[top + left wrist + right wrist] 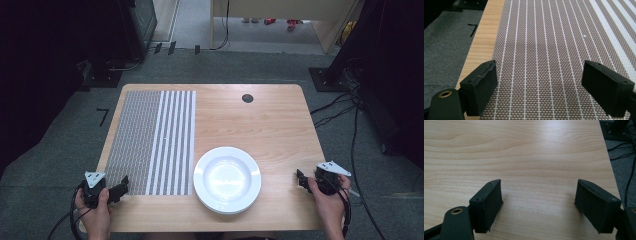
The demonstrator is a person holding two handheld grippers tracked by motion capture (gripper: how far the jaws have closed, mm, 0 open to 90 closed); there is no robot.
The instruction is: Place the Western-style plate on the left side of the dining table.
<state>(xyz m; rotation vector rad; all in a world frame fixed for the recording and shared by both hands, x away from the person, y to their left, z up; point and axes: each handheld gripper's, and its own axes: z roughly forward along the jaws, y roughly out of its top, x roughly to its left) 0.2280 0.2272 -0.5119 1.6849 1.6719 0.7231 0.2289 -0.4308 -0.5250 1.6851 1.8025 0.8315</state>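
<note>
- The mat lies flat on the left half of the counter, its long axis running away from the person; its stripes run the same way.
- The left gripper sits at the mat's near left corner, pointing right along the near edge. In the left gripper view its fingers stand wide apart with nothing between them, hovering just over the weave.
- The plate rests just right of the mat's near right corner, touching or nearly touching its edge; I cannot tell which.
- The right gripper waits near the counter's right edge, pointing left toward the plate and well apart from it. Its fingers are spread too, over bare wood, holding nothing.
- Judgement: the left hand is much the nearer to the mat, the right to the plate. The mat already lies directly under the left fingers, so that hand would only need to drop and pinch the near edge.
</note>
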